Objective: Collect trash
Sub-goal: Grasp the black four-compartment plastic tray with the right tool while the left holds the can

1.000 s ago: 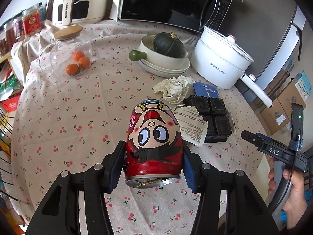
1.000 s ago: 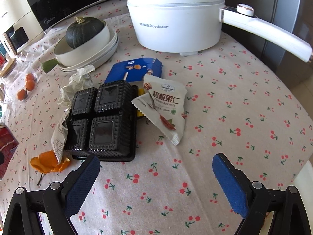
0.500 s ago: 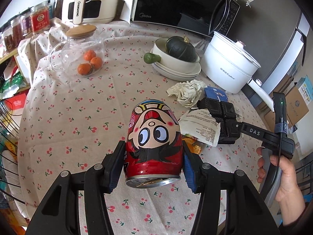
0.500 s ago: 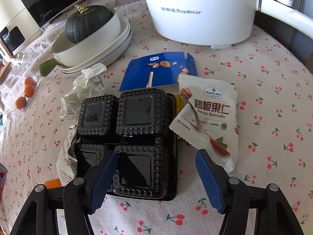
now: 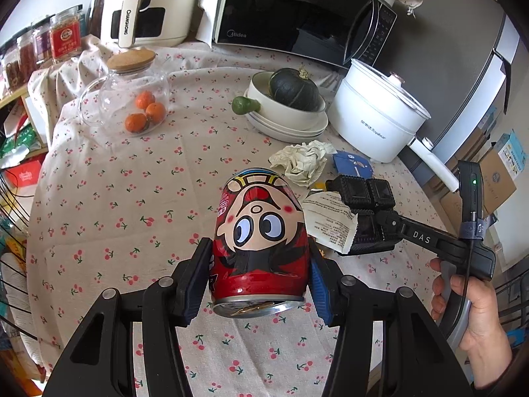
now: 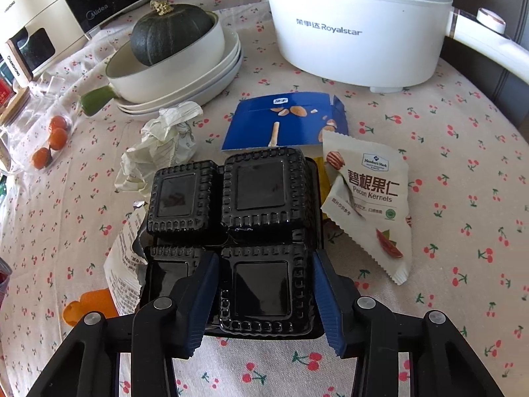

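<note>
My left gripper [image 5: 259,276] is shut on a red drink can [image 5: 259,241] with a cartoon face, held above the cherry-print tablecloth [image 5: 115,198]. My right gripper [image 6: 264,292] has its jaws closed around the near right cell of a black plastic tray [image 6: 231,218]; the tray also shows in the left wrist view [image 5: 363,195]. Around the tray lie a pecan kernels packet [image 6: 370,198], a blue wrapper [image 6: 284,122], crumpled paper [image 6: 162,145], a printed white wrapper [image 6: 124,258] and orange peel [image 6: 89,307].
A white Royalstar cooker [image 6: 357,23] stands behind the trash with its handle to the right. Stacked plates and a bowl holding a dark squash [image 6: 172,36] sit at the back left. A glass jar of oranges [image 5: 132,99], a microwave [image 5: 297,10] and an air fryer [image 5: 145,3] stand farther back.
My right gripper has moved forward over the black tray and its jaws have narrowed onto the near right cell. The left gripper has risen slightly and pulled back with the can.
</note>
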